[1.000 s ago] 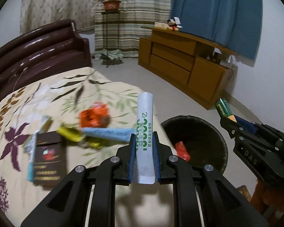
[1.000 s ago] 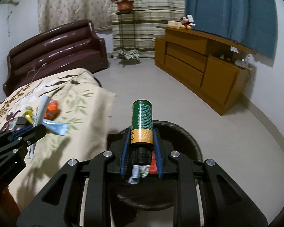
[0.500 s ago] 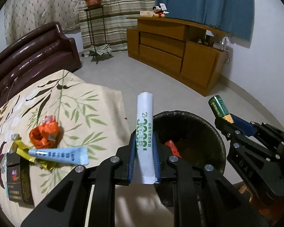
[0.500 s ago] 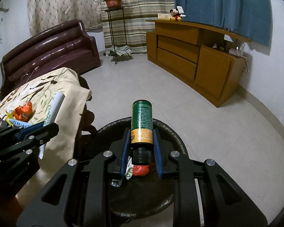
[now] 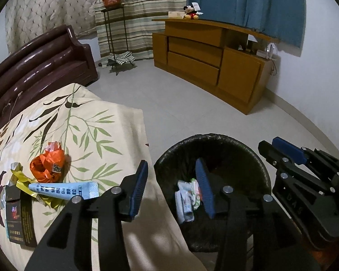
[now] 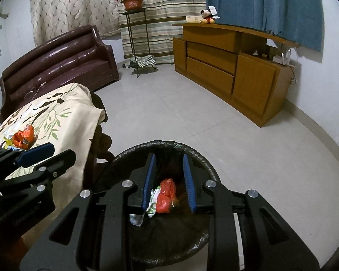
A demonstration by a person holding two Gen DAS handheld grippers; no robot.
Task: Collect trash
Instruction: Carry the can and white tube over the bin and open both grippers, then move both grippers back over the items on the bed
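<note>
Trash, left wrist view: the black-lined bin stands on the floor just beside the near corner of the cloth-covered table. In it I can see a bundle of crumpled pale wrappers; anything deeper is hidden. My left gripper hangs over the gap between table edge and bin rim, jaws opening and with nothing between them. On the table, toward its left edge, four pieces are left: one crumpled orange wrapper, one pale blue tube, one twisted yellow wrapper and one dark carton. A silvery scrap beside the yellow one is too small to count with certainty. My right gripper shows at the right, above the bin's far rim.

Right wrist view: my right gripper is held directly over the bin, jaws parted and widening, gripping nothing. Between them, down in the bin, lie one red crumpled bag and pale wrappers. The left gripper shows at the left, beside the table edge.

Judgement: partly done; several pieces are binned, at least four remain on the table.
</note>
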